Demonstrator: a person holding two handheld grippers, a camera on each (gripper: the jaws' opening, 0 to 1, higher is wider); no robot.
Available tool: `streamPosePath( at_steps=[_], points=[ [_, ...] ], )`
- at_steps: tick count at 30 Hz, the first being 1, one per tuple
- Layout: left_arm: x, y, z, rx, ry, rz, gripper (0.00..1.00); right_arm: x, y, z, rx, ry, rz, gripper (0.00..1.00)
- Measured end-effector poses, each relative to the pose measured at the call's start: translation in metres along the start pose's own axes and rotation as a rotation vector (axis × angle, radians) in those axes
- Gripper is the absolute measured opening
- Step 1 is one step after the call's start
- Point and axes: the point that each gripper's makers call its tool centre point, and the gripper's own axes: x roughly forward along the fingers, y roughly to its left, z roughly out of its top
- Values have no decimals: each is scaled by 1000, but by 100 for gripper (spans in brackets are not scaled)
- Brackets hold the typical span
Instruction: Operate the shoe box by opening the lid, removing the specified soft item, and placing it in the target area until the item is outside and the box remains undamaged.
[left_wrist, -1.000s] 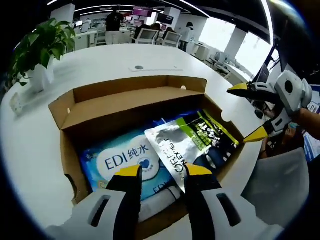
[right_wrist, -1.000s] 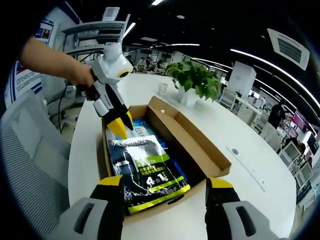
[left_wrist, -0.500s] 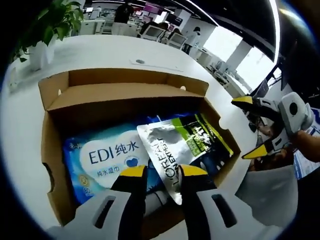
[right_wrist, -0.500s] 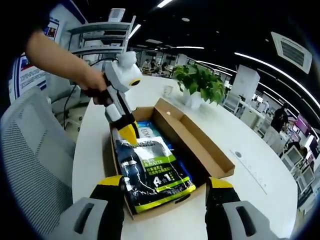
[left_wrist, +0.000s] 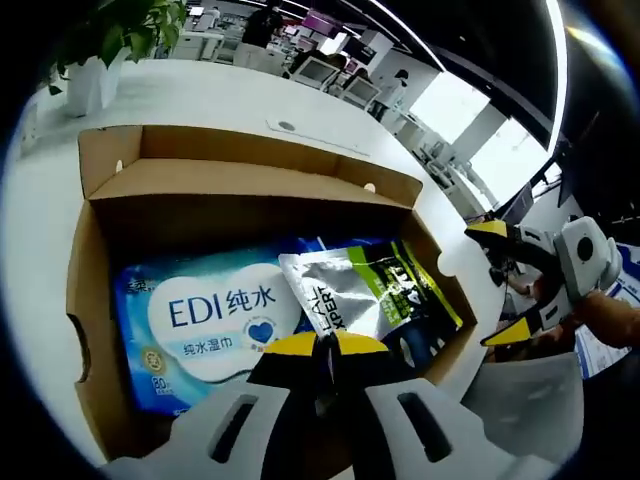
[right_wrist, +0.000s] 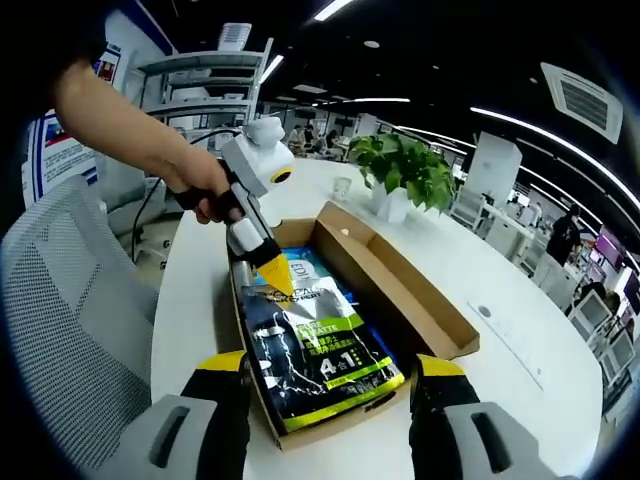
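- My left hand-held gripper (left_wrist: 317, 345) has its jaws together on the near edge of the glossy foil pouch (left_wrist: 365, 290), which lies flat inside the open cardboard shoe box (left_wrist: 230, 180) on the white tabletop (left_wrist: 200, 95).
- The pouch's long axis runs away from that hand-held gripper, beside the soft blue wipes pack (left_wrist: 200, 315).
- My right hand-held gripper (right_wrist: 327, 370) hangs apart, empty, at the pouch's far end.

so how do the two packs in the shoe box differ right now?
The blue wipes pack lies flat on the box floor, free; the silver-and-green pouch lies partly on top of it, its edge pinched by the left gripper. The wipes pack is matte blue-white; the pouch is glossy foil. Both are soft packs inside the open shoe box.
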Motion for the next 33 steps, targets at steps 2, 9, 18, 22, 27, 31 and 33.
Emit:
streamPosePath(
  at_steps=[2, 9, 18, 22, 27, 31, 33],
  points=[
    [0, -1, 1, -1, 0, 1, 0, 1, 1, 0, 4, -1, 2, 63],
    [-8, -8, 8, -20, -11, -2, 0, 3, 3, 2, 6, -6, 0, 62],
    [-18, -22, 22, -16, -28, -2, 0, 8, 4, 5, 11, -11, -3, 61],
    [-22, -28, 25, -9, -32, -7, 0, 10, 6, 6, 19, -14, -4, 60],
    [-25, -34, 29, 6, -36, -11, 0, 15, 9, 9, 24, -20, -3, 59],
    [-28, -39, 36, 11, -47, -14, 0, 18, 10, 11, 24, -24, -10, 54],
    [-29, -42, 39, 24, -47, -13, 0, 19, 10, 12, 30, -25, -14, 54]
  ],
)
